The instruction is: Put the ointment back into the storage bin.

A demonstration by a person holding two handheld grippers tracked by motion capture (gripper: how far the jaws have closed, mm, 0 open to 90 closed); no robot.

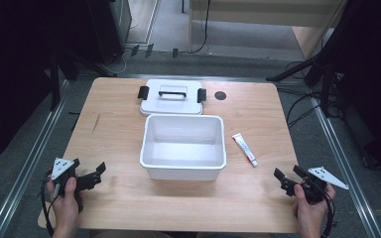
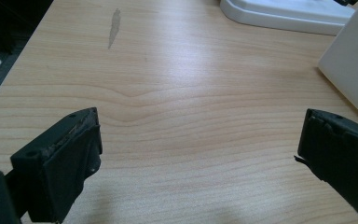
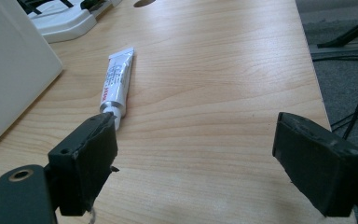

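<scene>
**Both grippers spread near the table's front edge**

At the near corners of the wooden table (image 1: 114, 198), the left gripper (image 1: 87, 176) and right gripper (image 1: 290, 179) each hold their jaws wide apart, gripping nothing. Just ahead of the right gripper lies a small white tube (image 1: 244, 148) with red print, its long axis running near to far, cap end nearest. Beside it stands an open white bin (image 1: 183, 168), its lid (image 1: 171, 99) behind.

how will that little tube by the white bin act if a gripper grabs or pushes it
The tube looks small and thin, so probably light. Its flattened far end suggests soft walls that would dent under a hard squeeze. Lying flat on the table, it would more likely slide than roll.
</scene>
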